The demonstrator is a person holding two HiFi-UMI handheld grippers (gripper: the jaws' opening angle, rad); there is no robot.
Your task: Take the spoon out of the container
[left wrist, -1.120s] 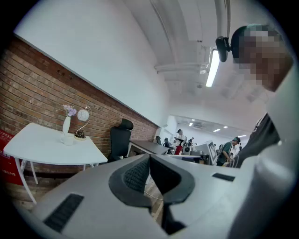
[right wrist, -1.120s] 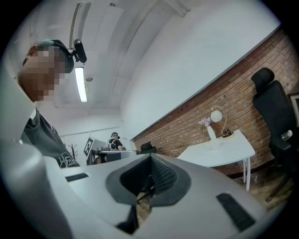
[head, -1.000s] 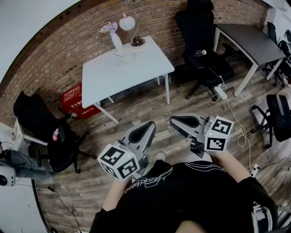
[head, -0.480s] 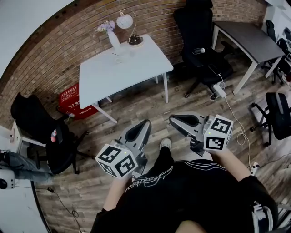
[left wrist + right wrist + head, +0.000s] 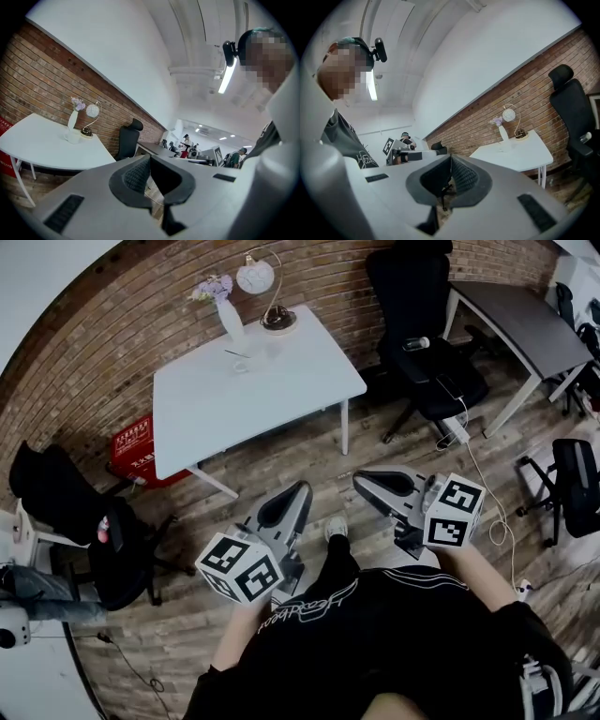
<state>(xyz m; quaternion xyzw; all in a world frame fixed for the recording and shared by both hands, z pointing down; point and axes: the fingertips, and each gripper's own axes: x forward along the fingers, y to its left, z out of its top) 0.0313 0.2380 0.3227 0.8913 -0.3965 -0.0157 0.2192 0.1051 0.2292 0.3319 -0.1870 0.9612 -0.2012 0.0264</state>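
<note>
The container (image 5: 251, 359) stands on the table (image 5: 281, 381) at 12 o'clock, beside the vase (image 5: 231, 322). The spoon is too small to read (its axis too). Held low before the person, the left gripper (image 5: 300, 488) points to 1 o'clock and the right gripper (image 5: 360, 480) to 10. Both have their jaws together and empty, well apart from the table.

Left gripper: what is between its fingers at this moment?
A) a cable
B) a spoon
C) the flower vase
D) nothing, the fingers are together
D: the left gripper view shows the left gripper with its fingers closed on each other and nothing between them, and the head view shows it held short of the white table.
</note>
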